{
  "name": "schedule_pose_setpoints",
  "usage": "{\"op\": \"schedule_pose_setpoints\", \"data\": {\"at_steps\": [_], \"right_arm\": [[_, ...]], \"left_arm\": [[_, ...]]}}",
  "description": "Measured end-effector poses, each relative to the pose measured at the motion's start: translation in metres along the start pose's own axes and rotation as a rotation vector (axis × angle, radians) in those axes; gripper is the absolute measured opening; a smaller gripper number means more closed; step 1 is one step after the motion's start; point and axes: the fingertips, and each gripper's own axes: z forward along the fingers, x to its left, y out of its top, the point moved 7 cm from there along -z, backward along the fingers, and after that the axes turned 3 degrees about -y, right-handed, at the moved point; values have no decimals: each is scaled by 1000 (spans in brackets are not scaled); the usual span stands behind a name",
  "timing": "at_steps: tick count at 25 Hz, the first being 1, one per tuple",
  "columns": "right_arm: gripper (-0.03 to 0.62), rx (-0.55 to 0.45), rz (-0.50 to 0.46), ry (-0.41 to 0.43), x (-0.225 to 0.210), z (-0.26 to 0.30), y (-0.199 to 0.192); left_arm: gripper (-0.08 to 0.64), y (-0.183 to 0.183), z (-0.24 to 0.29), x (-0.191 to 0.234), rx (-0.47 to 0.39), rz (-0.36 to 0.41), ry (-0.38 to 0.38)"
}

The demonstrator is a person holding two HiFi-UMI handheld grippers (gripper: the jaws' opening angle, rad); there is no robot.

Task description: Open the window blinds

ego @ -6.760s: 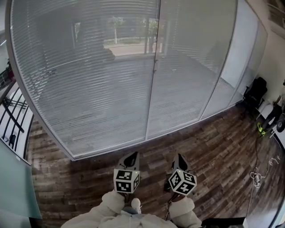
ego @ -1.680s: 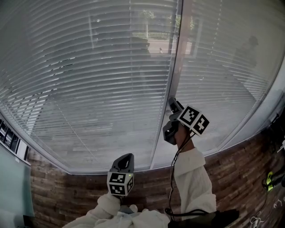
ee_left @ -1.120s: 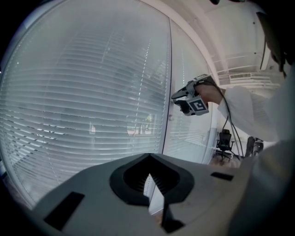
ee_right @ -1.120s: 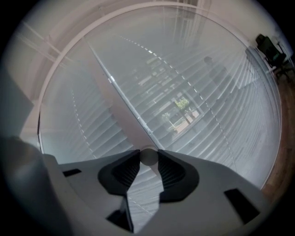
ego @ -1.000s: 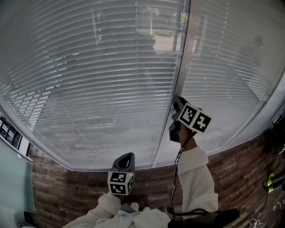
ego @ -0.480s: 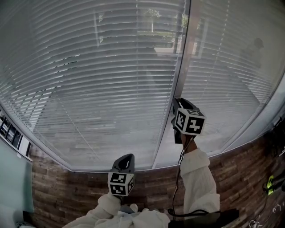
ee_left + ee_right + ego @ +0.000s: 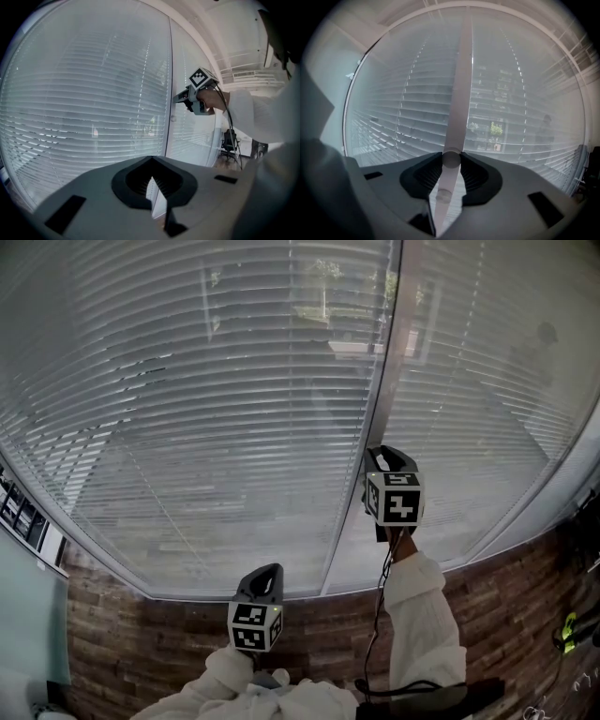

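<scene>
Horizontal slat blinds [image 7: 216, 409] hang behind two glass panes split by a pale upright frame bar [image 7: 375, 381]. My right gripper [image 7: 379, 457] is raised against that bar. In the right gripper view its jaws are shut on a small round knob [image 7: 451, 158] mounted on the bar [image 7: 459, 84], and a second round fitting [image 7: 443, 195] sits lower on the same bar. My left gripper [image 7: 266, 575] hangs low near the window's bottom edge, shut on nothing and pointing at the slats [image 7: 84, 108]. The left gripper view also catches the right gripper [image 7: 178, 98] at the bar.
Dark wood flooring [image 7: 525, 596] runs along the window's foot. A black office chair [image 7: 229, 140] stands far right. A cable [image 7: 380, 615] trails down from the right gripper along the white sleeve. A green-tinted glass panel [image 7: 23, 634] is at the lower left.
The right gripper has rolled about its own axis while staying at the bar: its marker cube went from tilted to square-on. The left gripper has not moved.
</scene>
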Motion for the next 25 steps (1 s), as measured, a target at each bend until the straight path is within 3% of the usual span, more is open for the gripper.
{"op": "schedule_pose_setpoints", "data": {"at_steps": [25], "right_arm": [[130, 11, -312, -46, 10, -4, 4]], "left_arm": [[-2, 0, -10, 6, -10, -2, 14]]}}
